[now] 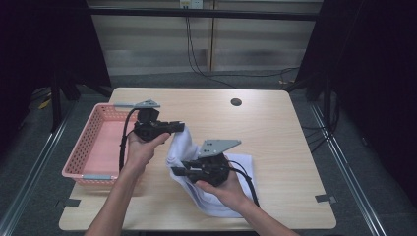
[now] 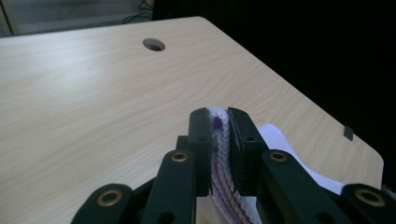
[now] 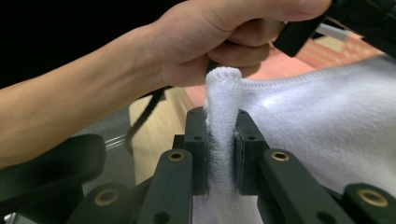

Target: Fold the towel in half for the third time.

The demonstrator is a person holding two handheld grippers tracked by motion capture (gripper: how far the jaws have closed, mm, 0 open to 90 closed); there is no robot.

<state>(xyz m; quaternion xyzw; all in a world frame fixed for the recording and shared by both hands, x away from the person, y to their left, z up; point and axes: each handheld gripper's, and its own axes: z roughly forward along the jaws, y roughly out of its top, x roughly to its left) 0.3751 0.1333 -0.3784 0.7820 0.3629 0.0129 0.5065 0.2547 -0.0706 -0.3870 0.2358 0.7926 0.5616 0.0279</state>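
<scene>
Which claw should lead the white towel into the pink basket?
Probably left. The left claw, shut on the white terry towel, sits beside the pink plastic mesh basket; the right claw, also gripping it, is farther from the basket.

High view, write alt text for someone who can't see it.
Two hand-held grippers, left gripper and right gripper, each pinch a white towel, lifted above a wooden table. A pink basket sits at the table's left.

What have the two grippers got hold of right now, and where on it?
Both grip the white towel: left gripper and right gripper each pinch a bunched edge.
</scene>
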